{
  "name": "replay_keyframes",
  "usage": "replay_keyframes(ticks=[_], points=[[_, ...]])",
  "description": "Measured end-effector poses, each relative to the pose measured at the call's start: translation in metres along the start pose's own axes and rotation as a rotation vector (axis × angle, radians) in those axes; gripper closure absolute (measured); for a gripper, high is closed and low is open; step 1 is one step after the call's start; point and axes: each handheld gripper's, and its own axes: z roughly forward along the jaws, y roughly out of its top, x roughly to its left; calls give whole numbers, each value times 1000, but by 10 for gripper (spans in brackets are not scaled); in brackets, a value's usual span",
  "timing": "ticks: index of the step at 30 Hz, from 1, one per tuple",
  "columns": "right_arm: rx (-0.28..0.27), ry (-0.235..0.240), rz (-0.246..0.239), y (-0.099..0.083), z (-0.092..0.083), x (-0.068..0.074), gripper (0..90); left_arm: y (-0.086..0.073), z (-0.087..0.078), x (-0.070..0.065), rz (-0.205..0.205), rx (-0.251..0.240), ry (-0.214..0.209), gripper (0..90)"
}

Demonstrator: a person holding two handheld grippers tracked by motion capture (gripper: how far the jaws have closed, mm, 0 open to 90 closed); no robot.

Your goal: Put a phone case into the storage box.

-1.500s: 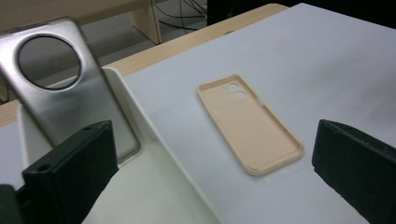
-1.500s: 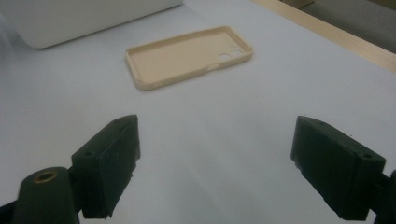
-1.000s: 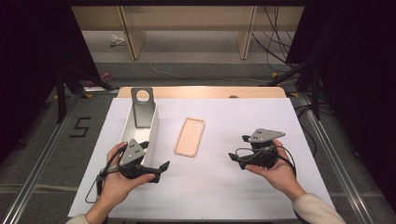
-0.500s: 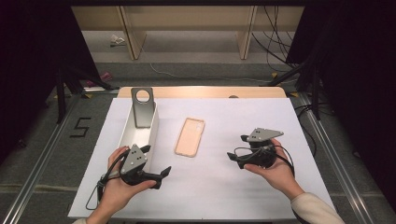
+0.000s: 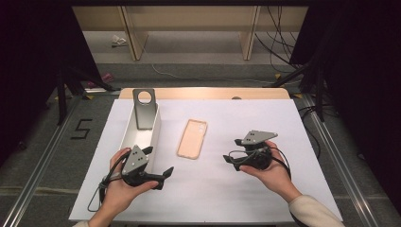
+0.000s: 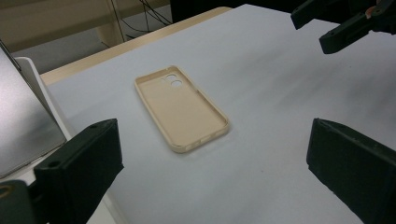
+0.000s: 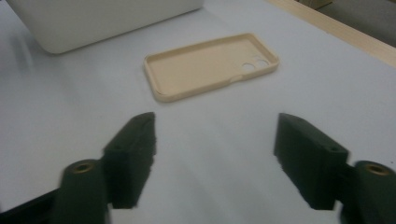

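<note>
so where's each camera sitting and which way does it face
High view: above the person's side, looking forward and down on the white table; both hands, left gripper and right gripper show.
Left gripper view: on that gripper, facing the phone case; open jaws show.
Right gripper view: faces the case between open, just-closing jaws.
All share the case.

Two bare hands enter from the bottom of the high view, each with a black two-jaw gripper. The left gripper (image 5: 163, 174), at lower left, carries a grey three-cornered plate on top, and a thin black cable loops from its rear. The right gripper (image 5: 230, 160), at lower right, has the same grey plate and coiled black cable. The right arm wears a cream sleeve. In the right gripper view, brass-coloured screw holes mark the blocky matte jaws.
</note>
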Motion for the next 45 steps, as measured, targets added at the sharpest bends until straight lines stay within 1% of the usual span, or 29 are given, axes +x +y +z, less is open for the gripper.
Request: replay_keyframes(ticks=[3, 5, 7, 8, 10, 11, 13, 15, 19, 23, 36, 38, 42, 45], points=[[6, 7, -9, 7, 4, 3, 510, 1, -1, 0, 0, -8, 8, 36], [24, 11, -27, 12, 10, 5, 637, 0, -1, 1, 0, -7, 8, 39], [41, 19, -33, 18, 18, 6, 757, -1, 0, 1, -2, 1, 5, 40], [53, 18, -36, 21, 22, 7, 797, -1, 0, 1, -4, 2, 6, 40], [70, 32, -38, 27, 32, 9, 863, -1, -1, 2, -7, -4, 7, 42], [80, 38, -46, 31, 37, 10, 878, 0, -1, 2, -5, -6, 8, 42], [99, 51, -53, 36, 47, 12, 900, -1, 0, 2, -7, -4, 6, 43], [117, 58, -48, 41, 56, 13, 900, -2, 0, 2, -6, 3, 5, 44], [147, 63, -42, 47, 73, 15, 900, -1, 0, 2, -4, -2, 4, 45], [169, 67, -40, 51, 86, 17, 900, -1, 0, 2, -1, 0, 4, 45], [230, 69, -31, 53, 111, 20, 900, -1, 1, 1, 5, 3, -1, 45], [237, 68, -25, 54, 115, 21, 900, -1, 1, 0, 3, 3, -3, 45], [255, 69, -32, 56, 123, 25, 900, -1, 1, 0, 3, 2, -6, 45], [268, 69, -29, 57, 129, 26, 900, -1, 1, 0, 6, 4, -8, 45]])
